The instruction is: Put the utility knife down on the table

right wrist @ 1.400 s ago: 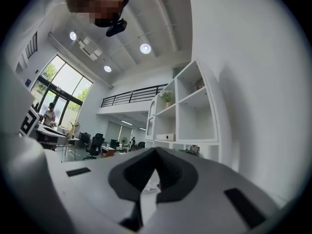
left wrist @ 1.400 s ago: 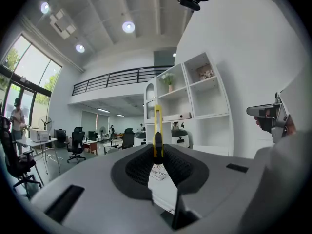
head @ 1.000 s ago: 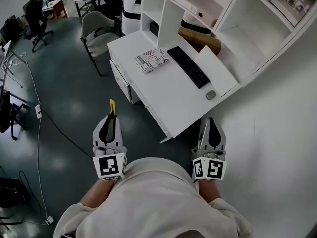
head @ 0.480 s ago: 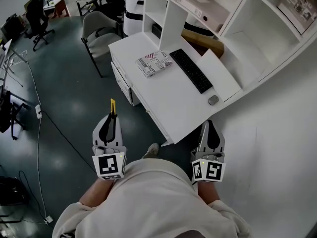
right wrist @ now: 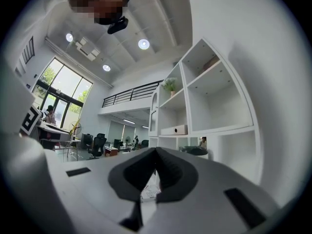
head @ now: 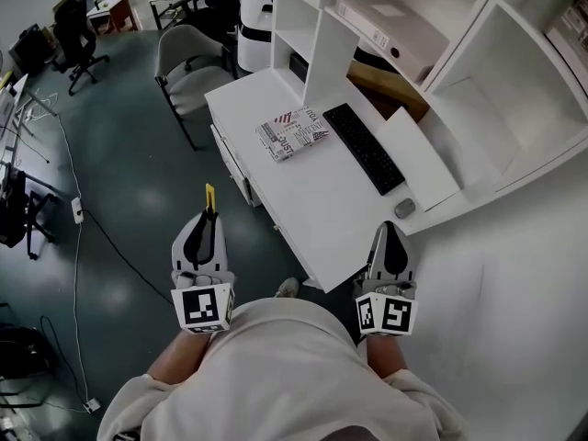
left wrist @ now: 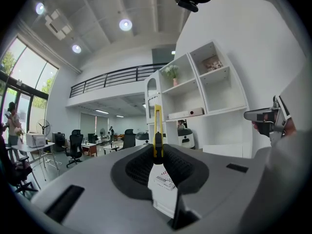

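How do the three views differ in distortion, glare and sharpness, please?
Head view: even light, sharp throughout; the white desk is bright but not blown out. Left gripper view: strong fisheye, black corners, ceiling lamp flares, utility knife crisp. Right gripper view: same fisheye, shelf unit bows.

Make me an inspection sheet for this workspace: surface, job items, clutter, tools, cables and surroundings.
Surface: white desk, ahead of both tools.
Job's things: yellow utility knife, held over the floor, not yet on the desk.
Clutter: magazine, keyboard and mouse, all on the desk.
Tools: left tool shut on the utility knife; right tool shut, nothing between its jaws.
Cables: plug block with a cable trailing across the floor, left of the person.
Surroundings: white shelf unit behind the desk; grey chair at its far end.
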A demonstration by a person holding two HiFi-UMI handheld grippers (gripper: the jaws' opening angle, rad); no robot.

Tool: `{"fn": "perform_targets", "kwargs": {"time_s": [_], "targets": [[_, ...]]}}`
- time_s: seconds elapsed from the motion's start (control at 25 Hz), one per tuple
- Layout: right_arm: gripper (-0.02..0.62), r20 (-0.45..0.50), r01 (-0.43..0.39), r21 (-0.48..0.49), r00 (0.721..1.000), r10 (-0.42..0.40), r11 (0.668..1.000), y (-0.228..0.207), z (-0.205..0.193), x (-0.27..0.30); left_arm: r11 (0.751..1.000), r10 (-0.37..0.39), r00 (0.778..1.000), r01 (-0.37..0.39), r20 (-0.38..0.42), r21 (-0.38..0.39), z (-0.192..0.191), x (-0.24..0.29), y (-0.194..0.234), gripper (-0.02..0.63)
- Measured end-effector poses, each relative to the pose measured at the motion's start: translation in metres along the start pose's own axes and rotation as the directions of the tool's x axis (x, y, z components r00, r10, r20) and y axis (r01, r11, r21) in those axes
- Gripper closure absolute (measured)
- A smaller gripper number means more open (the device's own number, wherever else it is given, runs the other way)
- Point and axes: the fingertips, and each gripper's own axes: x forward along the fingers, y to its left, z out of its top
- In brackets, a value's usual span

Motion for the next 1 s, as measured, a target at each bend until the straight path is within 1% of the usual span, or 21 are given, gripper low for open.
{"fn": "perform_targets", "kwargs": {"time_s": [0.16, 0.36, 0.6, 0.8, 1.0], "targets": [[0.592, -0.015, -0.021, 0.011, 1.0, 0.021, 1.0, -0.006, -0.007, 0.025, 1.0, 0.01, 1.0, -0.01, -0.009, 0.0, 0.003, 0.023, -0.001, 0.543], [0.592, -0.002, -0.056, 0.018, 0.998, 0.056, 0.998, -0.013, -0.01, 0.055, 1.0, 0.018, 1.0, -0.018, -0.001, 0.02, 0.007, 0.053, -0.006, 0.543], [0.592, -0.015, -0.05, 0.022, 0.999, 0.051, 0.998, -0.027, -0.021, 0.068, 1.0, 0.0, 1.0, 0.0, 0.0, 0.031, 0.006, 0.078, -0.019, 0.543], [0.592, -0.03, -0.007, 0.017, 1.0, 0.007, 1.0, -0.04, -0.027, 0.071, 0.998, -0.048, 0.999, 0.048, -0.011, 0.034, 0.0, 0.103, -0.029, 0.543], [0.592, -0.058, 0.073, 0.002, 0.996, -0.072, 0.997, -0.057, -0.035, 0.068, 0.99, -0.136, 0.99, 0.137, -0.041, 0.032, -0.016, 0.138, -0.045, 0.543]]}}
